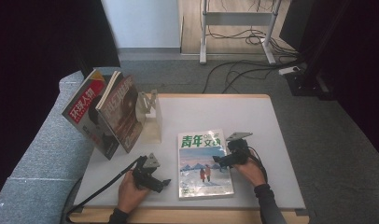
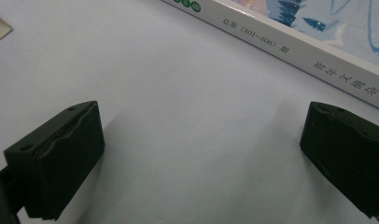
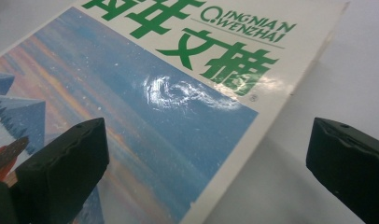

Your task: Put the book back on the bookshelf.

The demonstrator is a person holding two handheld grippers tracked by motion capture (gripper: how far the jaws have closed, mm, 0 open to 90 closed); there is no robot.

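Note:
A magazine (image 1: 204, 163) with green characters and a snowy blue scene lies flat on the white table (image 1: 253, 121), near the front. My left gripper (image 1: 165, 182) rests low on the table just left of it, pointing at its spine (image 2: 299, 51). Its jaws are open (image 2: 201, 149) over bare table, holding nothing. My right gripper (image 1: 217, 164) is at the magazine's right edge, open (image 3: 206, 158). One jaw hangs over the cover (image 3: 178, 93) and the other over the table beside it.
Two magazines (image 1: 108, 112) lean upright against a clear stand (image 1: 150, 116) at the table's back left. A grey upholstered seat (image 1: 43, 154) borders the left side. Cables (image 1: 243, 70) and a metal frame lie on the floor beyond the table.

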